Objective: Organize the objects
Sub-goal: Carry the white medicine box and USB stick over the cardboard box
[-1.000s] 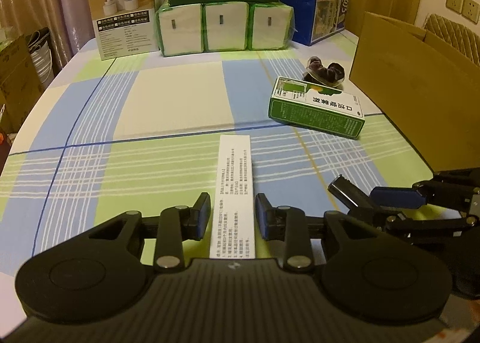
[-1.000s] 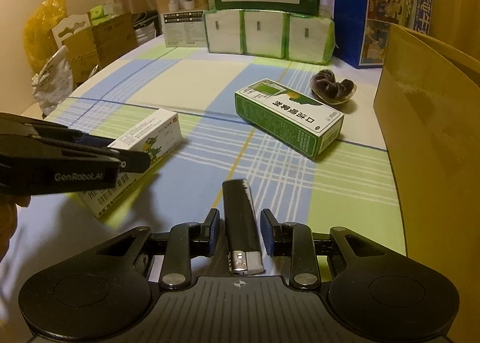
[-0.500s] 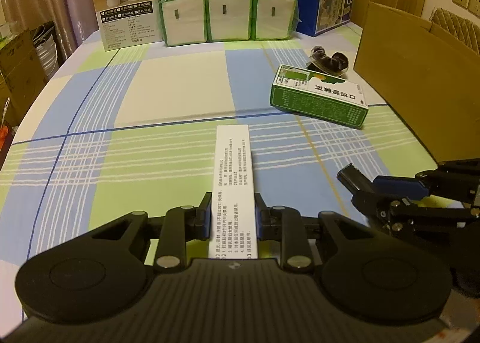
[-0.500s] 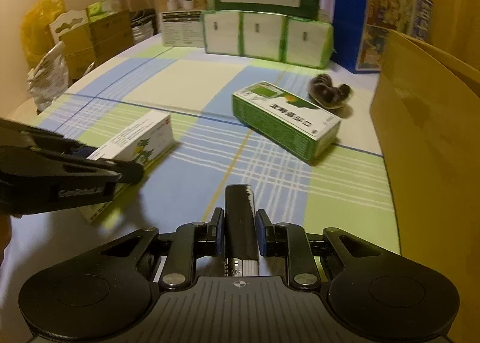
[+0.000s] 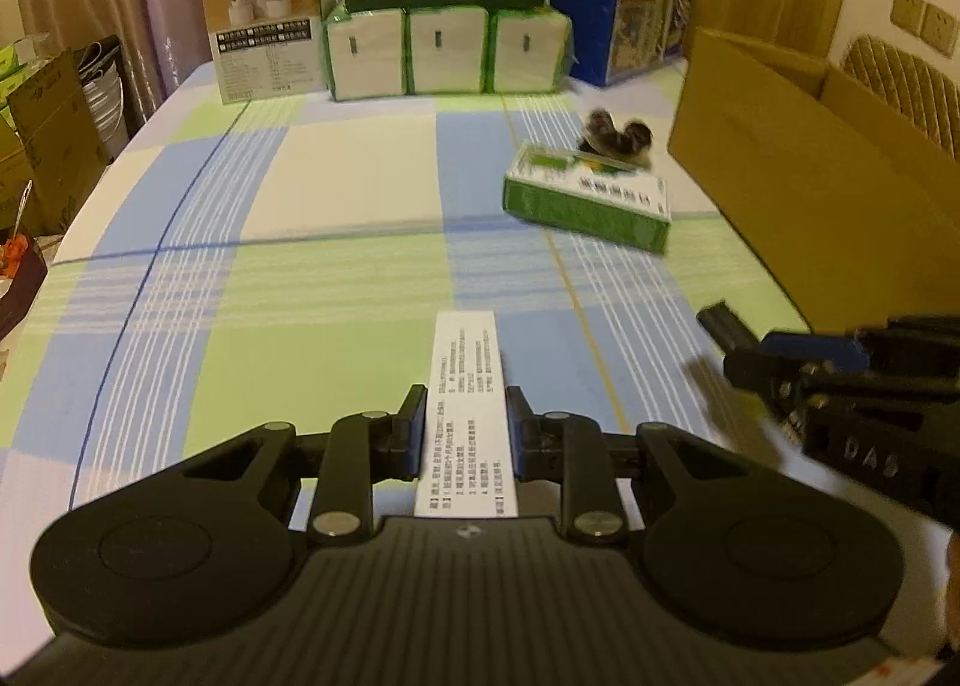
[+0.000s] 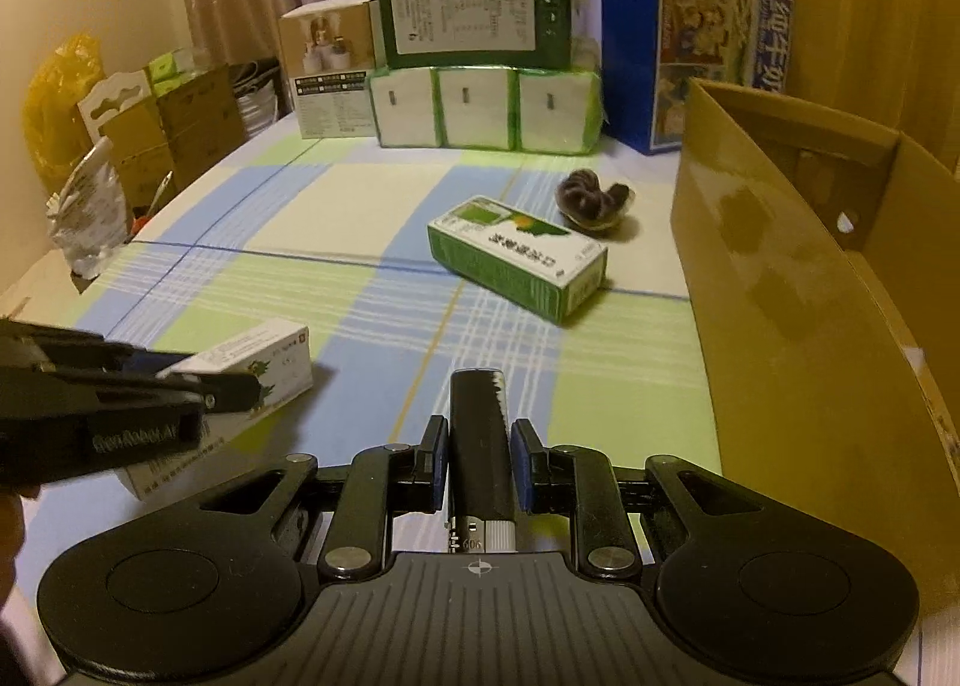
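Lighter (image 6: 480,434), a slim black stick with a metal head, sits clamped between the right gripper (image 6: 478,461) pads; the left gripper (image 5: 466,434) pinches a white medicine carton (image 5: 467,410) by its long sides. Both seem just clear of the checked tablecloth (image 5: 336,290). I'd keep both level and carry them toward the open cardboard box (image 6: 798,290), clearing its stiff wall. Farther off lie a green carton (image 6: 516,257) and a dark scrunchie (image 6: 594,200).

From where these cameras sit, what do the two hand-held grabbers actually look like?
Both are matte black plastic. The left gripper and right gripper each have a ribbed body, two round discs at the sides, silver pivot screws on the linkage arms, and blue pads on the fingers. Seen from the side, the left gripper bears pale lettering, blurred here. No cables show. Only slivers of the hands appear at the picture edges.
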A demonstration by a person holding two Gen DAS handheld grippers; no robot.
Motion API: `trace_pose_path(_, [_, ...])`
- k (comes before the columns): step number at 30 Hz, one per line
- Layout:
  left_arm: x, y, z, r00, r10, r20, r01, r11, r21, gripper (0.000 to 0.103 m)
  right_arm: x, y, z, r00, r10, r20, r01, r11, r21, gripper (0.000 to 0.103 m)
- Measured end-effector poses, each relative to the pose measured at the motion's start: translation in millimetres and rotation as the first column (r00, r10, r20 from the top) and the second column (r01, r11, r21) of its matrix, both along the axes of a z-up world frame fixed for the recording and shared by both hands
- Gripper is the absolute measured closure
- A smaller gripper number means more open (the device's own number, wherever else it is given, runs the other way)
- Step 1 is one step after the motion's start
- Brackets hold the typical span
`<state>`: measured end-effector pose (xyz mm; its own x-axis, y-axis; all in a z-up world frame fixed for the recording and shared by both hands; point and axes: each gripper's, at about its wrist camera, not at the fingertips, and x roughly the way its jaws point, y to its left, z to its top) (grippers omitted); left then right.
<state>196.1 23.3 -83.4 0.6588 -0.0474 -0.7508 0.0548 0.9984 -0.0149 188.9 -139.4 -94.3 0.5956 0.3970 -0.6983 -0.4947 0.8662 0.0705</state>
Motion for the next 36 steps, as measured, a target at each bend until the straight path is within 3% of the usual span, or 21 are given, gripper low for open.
trace_pose_path(13, [9, -5, -27, 0.999, -0.003, -0.047, 0.004, 1.0, 0.019, 0.08, -3, -4, -11, 0.999, -0.016, -0.042, 0.016, 1.0, 0.016, 0.084])
trace_pose_path(18, [8, -6, -25, 0.999, 0.006, -0.044, -0.005, 1.0, 0.016, 0.082, -1, -6, -11, 0.999, -0.023, -0.039, 0.023, 0.999, 0.022, 0.084])
trace_pose_path(26, [-9, -7, 11, 0.999, 0.041, 0.012, -0.041, 0.999, -0.008, 0.082, -11, -8, 14, 1.0, -0.019, -0.005, 0.019, 0.999, 0.048, 0.084])
trace_pose_path(36, [-47, -31, 69, 0.997, 0.022, 0.07, -0.016, 0.996, -0.09, 0.082, -44, -36, 77, 0.995, -0.066, 0.071, 0.059, 0.993, 0.104, 0.084])
